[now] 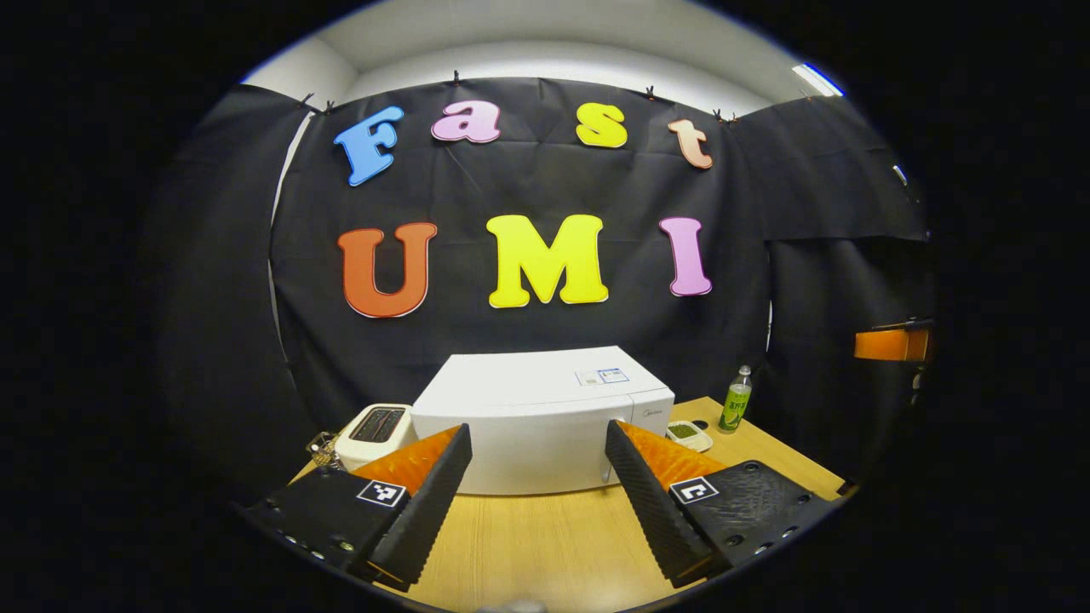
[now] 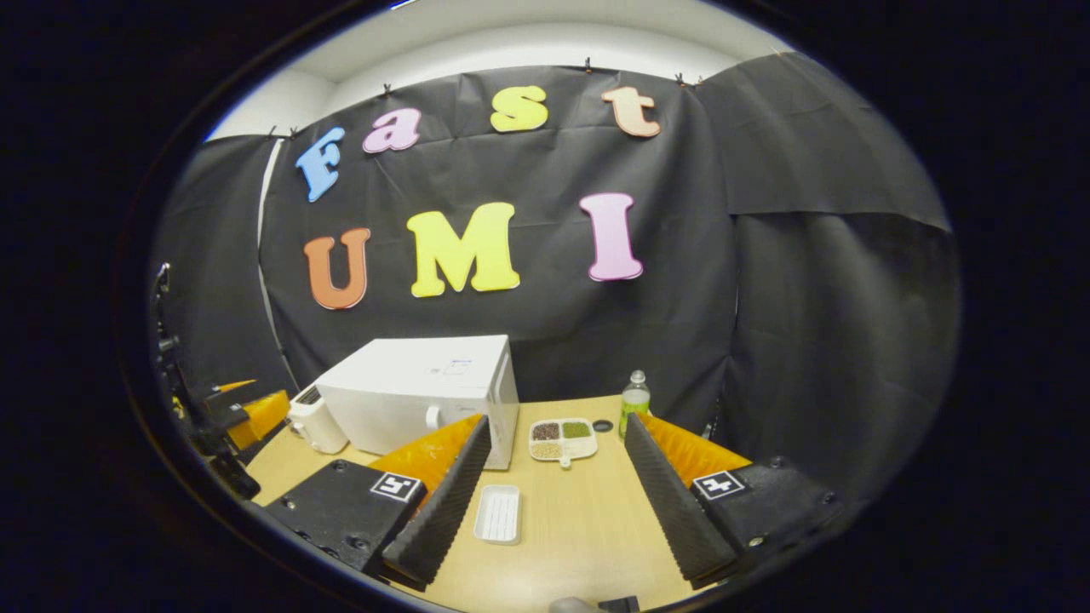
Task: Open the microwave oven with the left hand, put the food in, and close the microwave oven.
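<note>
Before the shut microwave [image 1: 541, 417], both grippers, left [image 1: 538, 485] and right [image 2: 553, 489], gape empty; next, left must reach its door.

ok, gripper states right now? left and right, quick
Left gripper: open, holding nothing, aimed at the closed microwave.
Right gripper: open, holding nothing, above the table near the white tray.

- Right gripper [image 2: 549, 489] held above the counter [image 2: 588, 519], jaws spread wide, gripping nothing.
- Between them: white ribbed tray [image 2: 498, 513], sectioned food dish [image 2: 562, 438].
- Closed microwave oven [image 2: 426, 409] left, toaster [image 2: 315, 421] beside it.
- Green bottle [image 2: 634, 402] behind.
</note>
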Motion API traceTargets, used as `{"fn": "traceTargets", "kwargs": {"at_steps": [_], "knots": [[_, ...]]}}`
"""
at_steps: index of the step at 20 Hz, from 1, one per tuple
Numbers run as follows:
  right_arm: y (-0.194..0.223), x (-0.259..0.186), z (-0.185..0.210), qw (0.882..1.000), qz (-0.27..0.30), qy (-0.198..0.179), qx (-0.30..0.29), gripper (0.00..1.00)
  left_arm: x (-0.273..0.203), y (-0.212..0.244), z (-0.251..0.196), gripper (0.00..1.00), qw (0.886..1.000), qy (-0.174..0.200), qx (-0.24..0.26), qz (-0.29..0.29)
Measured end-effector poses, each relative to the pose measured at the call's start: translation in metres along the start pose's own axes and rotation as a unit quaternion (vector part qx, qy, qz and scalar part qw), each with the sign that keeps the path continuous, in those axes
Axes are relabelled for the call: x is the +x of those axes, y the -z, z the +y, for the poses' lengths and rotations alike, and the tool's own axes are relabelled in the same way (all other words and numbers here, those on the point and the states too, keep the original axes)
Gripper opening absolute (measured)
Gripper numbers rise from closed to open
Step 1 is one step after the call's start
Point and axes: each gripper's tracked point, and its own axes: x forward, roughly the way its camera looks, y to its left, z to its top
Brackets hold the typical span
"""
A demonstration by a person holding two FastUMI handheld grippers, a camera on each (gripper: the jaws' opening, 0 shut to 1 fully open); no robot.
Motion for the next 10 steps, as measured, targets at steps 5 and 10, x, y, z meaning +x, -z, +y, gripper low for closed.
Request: {"fn": "traceTargets", "kwargs": {"at_steps": [5, 10], "knots": [[0.001, -0.011, 0.020, 1.000, -0.014, -0.003, -0.008, 0.92, -0.043, -0.003, 0.031, 0.96, 1.000, -0.029, -0.001, -0.007], [-0.005, -0.023, 0.044, 0.999, -0.032, -0.017, -0.024, 0.92, -0.066, -0.002, 0.053, 0.96, 0.999, -0.049, -0.007, -0.005]]}}
